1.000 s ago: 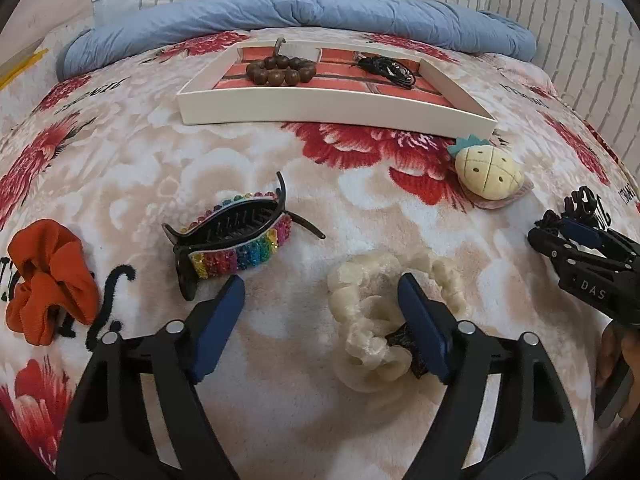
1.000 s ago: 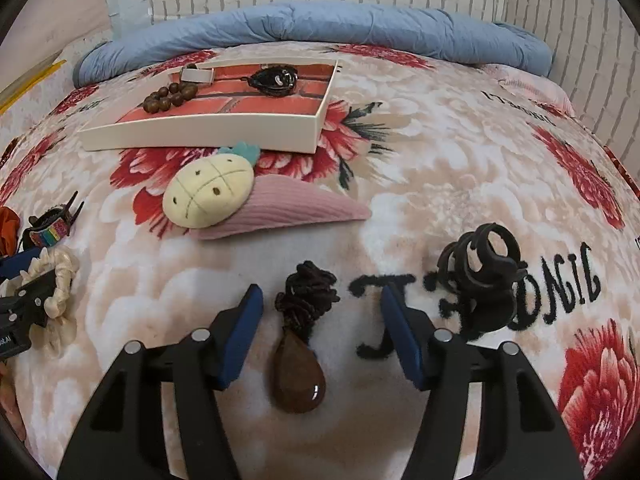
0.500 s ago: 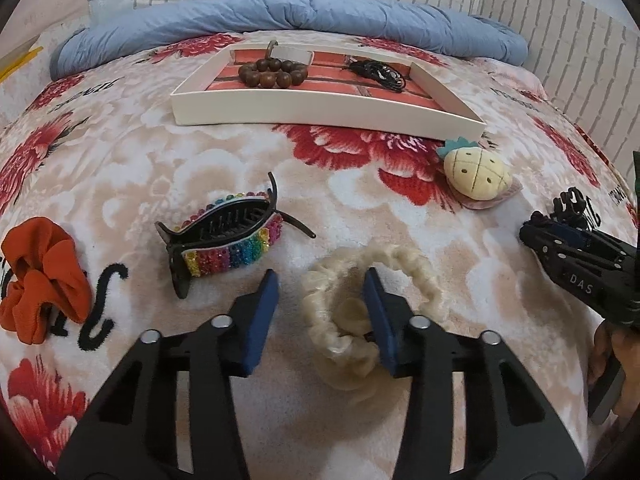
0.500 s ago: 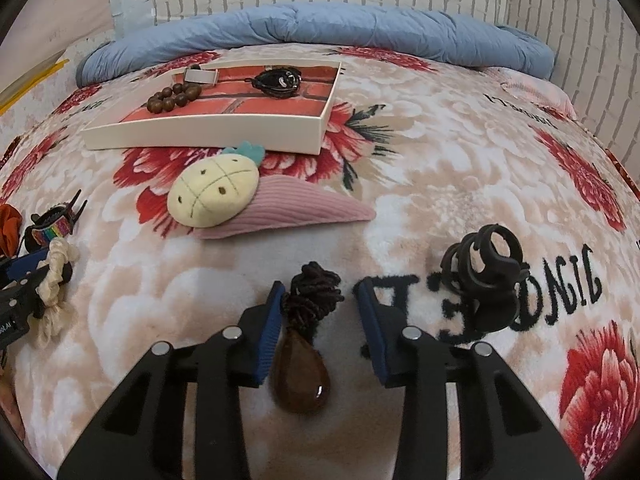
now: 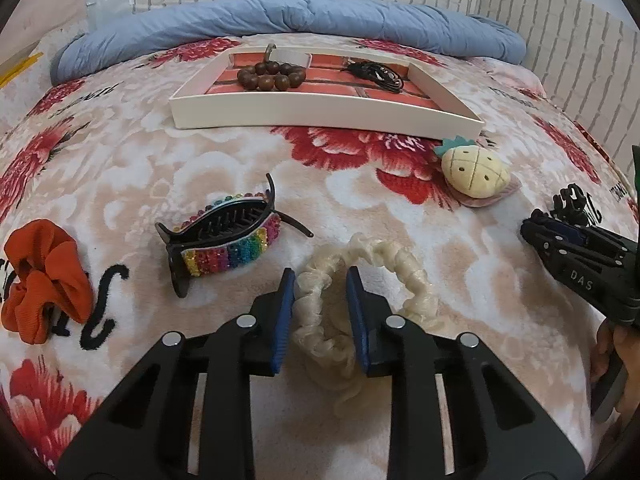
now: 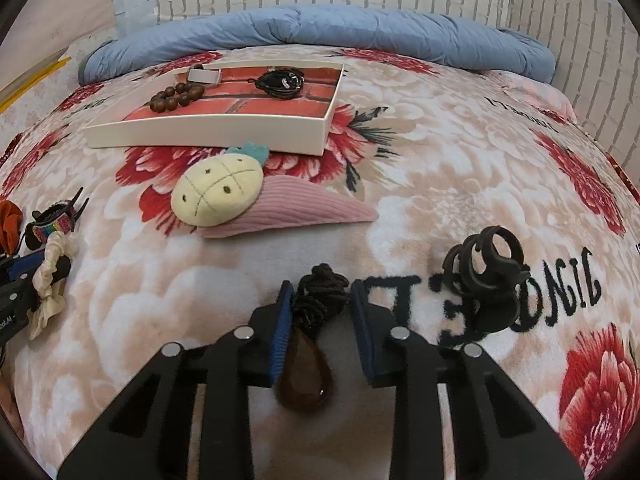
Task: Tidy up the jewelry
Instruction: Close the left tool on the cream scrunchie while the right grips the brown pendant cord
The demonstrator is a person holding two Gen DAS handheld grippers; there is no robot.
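Note:
A cream scrunchie (image 5: 404, 268) lies on the flowered blanket. My left gripper (image 5: 320, 280) straddles its left band, and its closing jaws press the fabric from both sides. A brown teardrop pendant (image 6: 306, 380) on a dark knotted cord (image 6: 320, 284) lies under my right gripper (image 6: 322, 292). That gripper's jaws are closing too, with the cord bundle pinched at their tips. Further back stands the white tray (image 5: 320, 110), holding a wooden bead bracelet (image 5: 270, 76) and a black cord piece (image 5: 374, 72). In the left wrist view the right gripper (image 5: 536, 228) shows at the right edge.
A rainbow claw clip (image 5: 228, 240) and an orange scrunchie (image 5: 44, 272) lie left of the cream one. A pineapple clip (image 6: 218, 194) sits before the tray (image 6: 208, 134). A black claw clip (image 6: 484, 276) lies right of the pendant. A blue duvet (image 5: 300, 20) and brick wall close off the back.
Both grippers' jaws have narrowed from wide apart. The left now squeezes the scrunchie's band and the right pinches the pendant's cord. Neither object has been lifted.

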